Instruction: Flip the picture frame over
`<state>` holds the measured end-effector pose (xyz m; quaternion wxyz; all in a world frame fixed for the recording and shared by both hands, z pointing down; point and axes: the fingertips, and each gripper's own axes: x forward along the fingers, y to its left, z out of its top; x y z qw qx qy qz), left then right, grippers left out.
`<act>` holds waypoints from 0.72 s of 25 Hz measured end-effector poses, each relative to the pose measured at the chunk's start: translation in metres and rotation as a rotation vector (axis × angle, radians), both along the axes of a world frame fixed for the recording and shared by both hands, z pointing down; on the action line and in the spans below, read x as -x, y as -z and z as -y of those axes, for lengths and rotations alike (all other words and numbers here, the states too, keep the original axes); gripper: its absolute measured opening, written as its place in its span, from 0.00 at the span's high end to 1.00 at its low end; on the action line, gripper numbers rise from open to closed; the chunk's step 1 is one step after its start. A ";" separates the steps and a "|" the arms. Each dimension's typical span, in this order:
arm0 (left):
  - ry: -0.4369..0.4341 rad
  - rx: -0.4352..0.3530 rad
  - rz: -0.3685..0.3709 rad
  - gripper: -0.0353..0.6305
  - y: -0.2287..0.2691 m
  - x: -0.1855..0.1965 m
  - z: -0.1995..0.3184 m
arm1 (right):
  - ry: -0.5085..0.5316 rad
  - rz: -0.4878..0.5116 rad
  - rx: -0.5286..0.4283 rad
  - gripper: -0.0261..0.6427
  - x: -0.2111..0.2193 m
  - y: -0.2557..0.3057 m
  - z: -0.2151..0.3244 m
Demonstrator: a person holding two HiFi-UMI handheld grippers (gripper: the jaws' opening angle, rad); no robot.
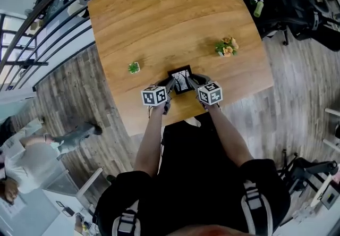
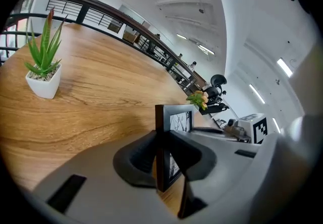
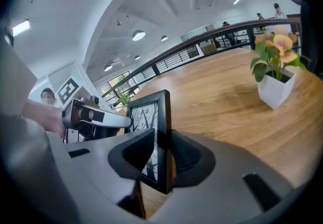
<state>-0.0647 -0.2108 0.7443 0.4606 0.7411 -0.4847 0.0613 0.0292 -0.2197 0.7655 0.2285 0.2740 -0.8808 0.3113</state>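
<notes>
Black-rimmed, the picture frame (image 1: 181, 81) sits between both tools above the near edge of the wooden counter (image 1: 159, 17), its print of bare branches facing the person. The left tool (image 1: 170, 87) has its jaws drawn narrow and clamped on the frame's left side; in the left gripper view the dark pads press the rim from front and back. The right tool (image 1: 193, 81) grips the opposite side the same way, pads tight on the rim. Whether the frame's lower edge touches the counter cannot be told. A small green plant (image 1: 134, 67) stands to the left, a flowering plant (image 1: 227, 47) farther off to the right, both well apart from the frame.
</notes>
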 end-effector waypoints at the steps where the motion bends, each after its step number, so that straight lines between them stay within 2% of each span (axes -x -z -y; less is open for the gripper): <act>1: 0.006 0.002 0.003 0.82 -0.003 0.000 0.001 | 0.006 -0.001 0.000 0.79 0.000 -0.003 0.002; 6: 0.035 -0.009 0.008 0.82 -0.011 0.004 0.010 | 0.007 -0.002 -0.005 0.79 0.005 -0.012 0.010; 12: 0.060 -0.026 0.056 0.81 -0.019 0.007 0.018 | -0.007 -0.012 -0.005 0.79 0.008 -0.021 0.018; 18: 0.090 -0.010 0.107 0.79 -0.033 0.011 0.024 | -0.015 -0.077 -0.031 0.79 0.011 -0.030 0.024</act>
